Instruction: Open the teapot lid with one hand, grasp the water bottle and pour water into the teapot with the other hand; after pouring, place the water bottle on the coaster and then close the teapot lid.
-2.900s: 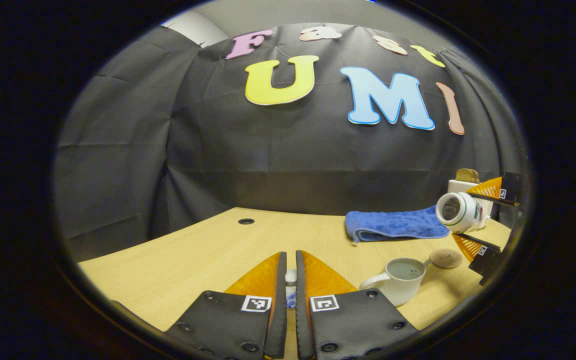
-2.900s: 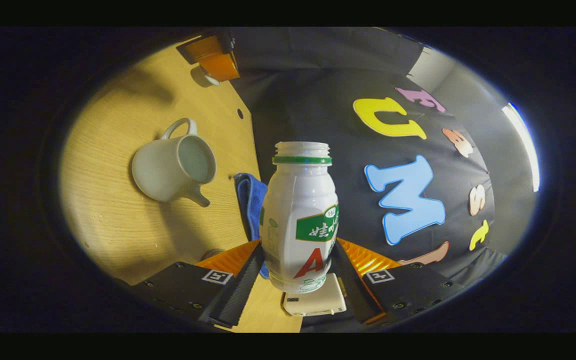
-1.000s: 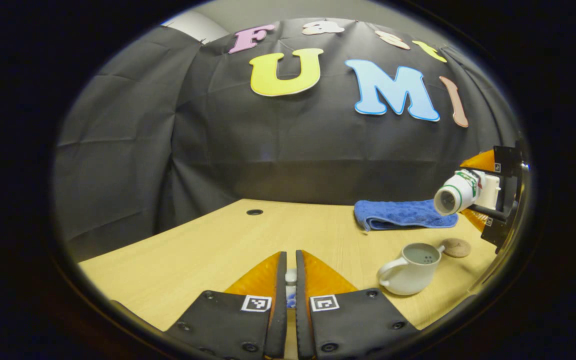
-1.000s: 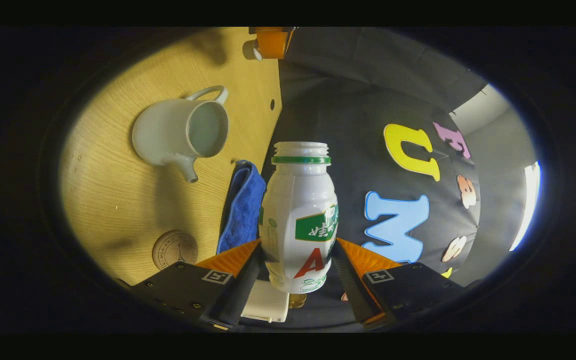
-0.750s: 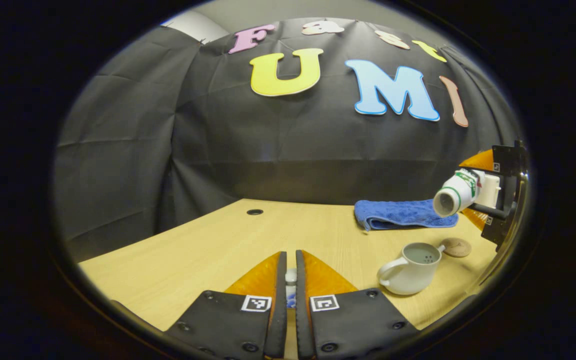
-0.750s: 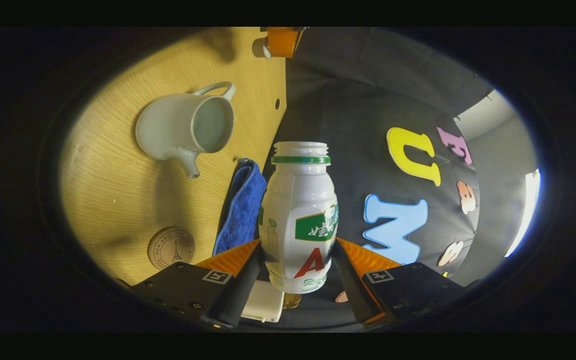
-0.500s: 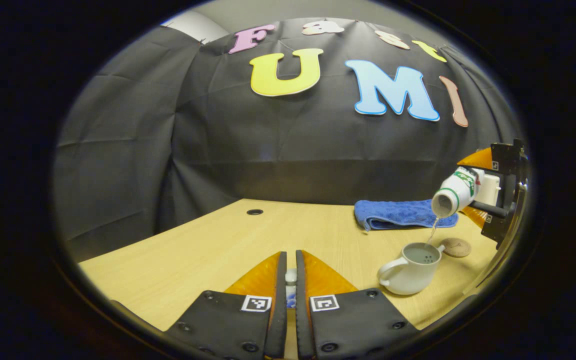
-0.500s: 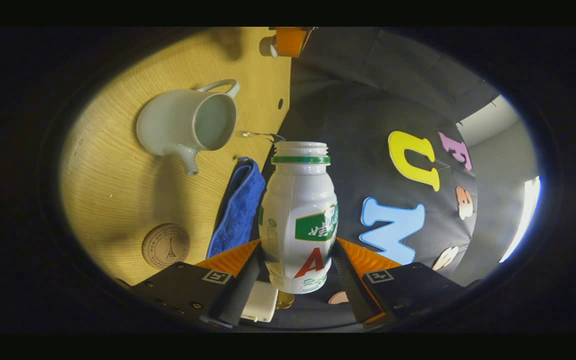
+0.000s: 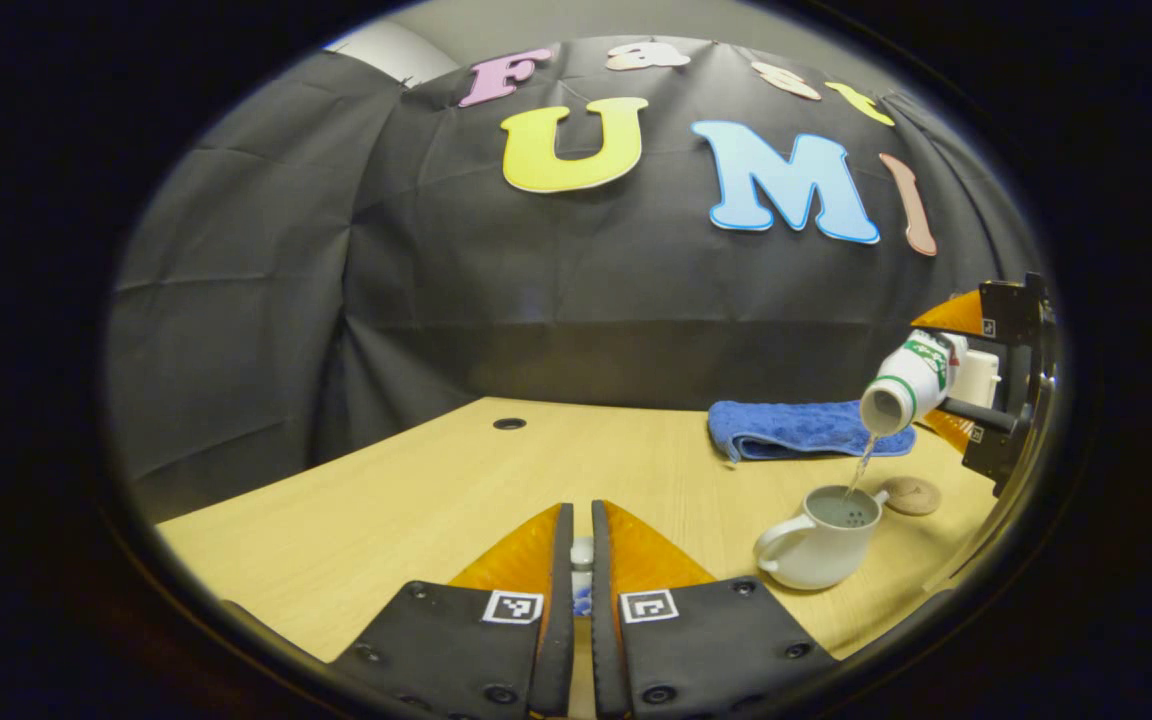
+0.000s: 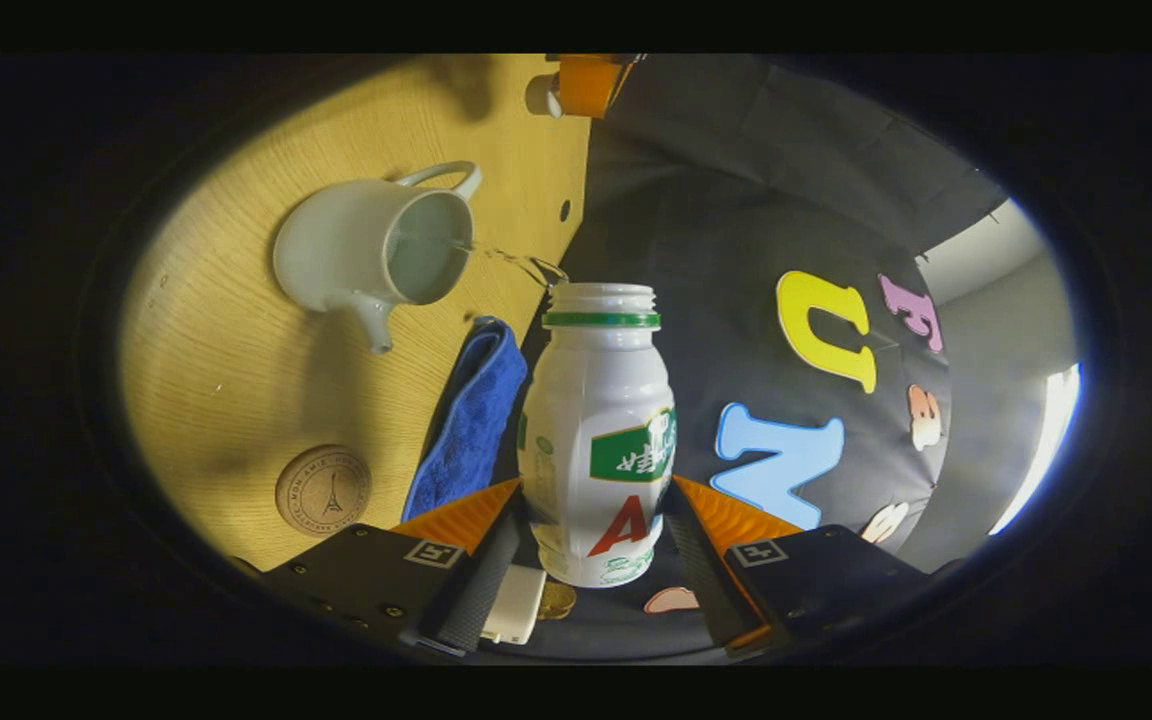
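Fingers of my left gripper [image 9: 574, 560] stand nearly together, pinching the small teapot lid [image 9: 582, 553] above the table [image 9: 416, 500]. Farther right sits the open teapot [image 9: 821, 540], with the coaster [image 9: 911, 494] just beside it and a blue cloth [image 9: 801, 430] behind. My right gripper [image 10: 598, 545] clamps the water bottle [image 10: 600, 430] on both sides, tilted mouth-down, a thin stream of water [image 9: 861, 467] falling into the teapot.

The left gripper [image 9: 576, 560] has its fingers nearly together around a small pale thing [image 9: 582, 553], mostly hidden between them and too small to name. The water bottle [image 10: 598, 430] hides its base between the right gripper [image 10: 596, 545] fingers. A white block [image 10: 514, 605] below is partly covered.
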`<state>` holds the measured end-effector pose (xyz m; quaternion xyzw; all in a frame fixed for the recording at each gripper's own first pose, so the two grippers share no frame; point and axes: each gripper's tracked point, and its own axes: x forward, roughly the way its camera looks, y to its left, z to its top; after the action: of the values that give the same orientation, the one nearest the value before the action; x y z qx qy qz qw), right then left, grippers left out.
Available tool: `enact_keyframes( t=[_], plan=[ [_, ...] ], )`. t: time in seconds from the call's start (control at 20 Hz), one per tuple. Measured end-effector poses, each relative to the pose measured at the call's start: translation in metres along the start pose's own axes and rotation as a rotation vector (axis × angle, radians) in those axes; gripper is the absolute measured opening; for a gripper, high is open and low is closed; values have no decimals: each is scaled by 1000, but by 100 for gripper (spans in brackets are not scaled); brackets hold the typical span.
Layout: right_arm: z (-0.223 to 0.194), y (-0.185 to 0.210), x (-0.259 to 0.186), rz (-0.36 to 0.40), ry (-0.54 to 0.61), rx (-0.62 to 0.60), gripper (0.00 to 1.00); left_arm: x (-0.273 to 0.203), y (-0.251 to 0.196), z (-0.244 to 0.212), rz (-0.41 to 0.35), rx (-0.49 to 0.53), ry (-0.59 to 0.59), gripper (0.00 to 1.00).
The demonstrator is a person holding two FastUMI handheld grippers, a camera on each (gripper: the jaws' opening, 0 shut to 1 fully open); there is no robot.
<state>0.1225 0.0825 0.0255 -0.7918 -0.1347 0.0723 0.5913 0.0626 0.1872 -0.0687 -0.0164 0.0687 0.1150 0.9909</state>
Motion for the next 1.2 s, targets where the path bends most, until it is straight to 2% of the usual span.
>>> enact_keyframes(
  t=[0.3, 0.35, 0.45, 0.55, 0.65, 1.05, 1.1, 1.2],
  plan=[
    [0, 0, 1, -6, -8, -21, 81, 0, 0, 0, 0, -4, 0, 14],
    [0, 0, 1, -6, -9, -25, 81, 0, 0, 0, 0, -4, -1, 18],
    [-1, -1, 3, -7, -12, -30, 81, 0, 0, 0, 0, -4, -1, 14],
    [0, -1, 1, -3, -14, -34, 81, 0, 0, 0, -1, -4, -1, 18],
    [-1, -1, 3, -2, -15, -40, 81, 0, 0, 0, 0, -4, -1, 14],
    [-1, -2, 4, -7, -23, -66, 81, 0, 0, 0, 0, -5, -1, 14],
    [-1, -2, 5, -8, -24, -74, 81, 0, 0, -1, 0, -5, -1, 18],
    [-2, -2, 5, -9, -26, -83, 81, 0, 0, -1, 0, -6, -1, 18]
  ],
)
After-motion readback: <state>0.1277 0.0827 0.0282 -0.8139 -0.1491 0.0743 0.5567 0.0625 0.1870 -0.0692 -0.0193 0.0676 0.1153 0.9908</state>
